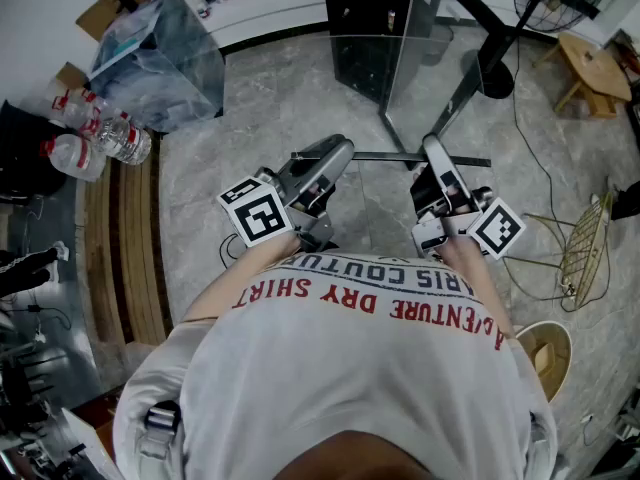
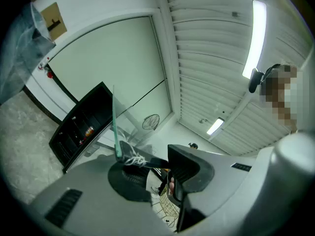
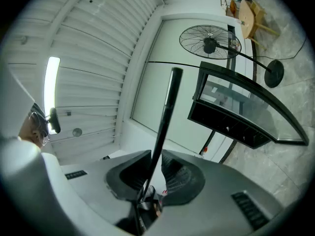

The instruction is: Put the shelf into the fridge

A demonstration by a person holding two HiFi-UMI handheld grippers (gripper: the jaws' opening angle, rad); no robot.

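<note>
The shelf [image 1: 390, 156], a glass pane with dark trim, is held up between both grippers and reaches toward the black fridge [image 1: 365, 18] on the floor ahead. My left gripper [image 1: 335, 153] is at the left end of its near trim and my right gripper [image 1: 432, 148] is further right. In the left gripper view the pane's green edge [image 2: 114, 122] rises from one pad, and the trim spans the wide gap of the left gripper [image 2: 150, 161]. In the right gripper view the right gripper [image 3: 156, 161] is shut on the shelf's thin black edge [image 3: 167, 107]. The fridge [image 2: 81, 127] [image 3: 231, 122] lies ahead.
A fan stand [image 1: 500, 68] stands right of the fridge, with a wooden stool [image 1: 590, 68] behind it. A wire basket [image 1: 585, 253] and cables lie on the floor at right. At left are water bottles [image 1: 100, 138], a plastic bag [image 1: 160, 58] and wooden slats [image 1: 125, 248].
</note>
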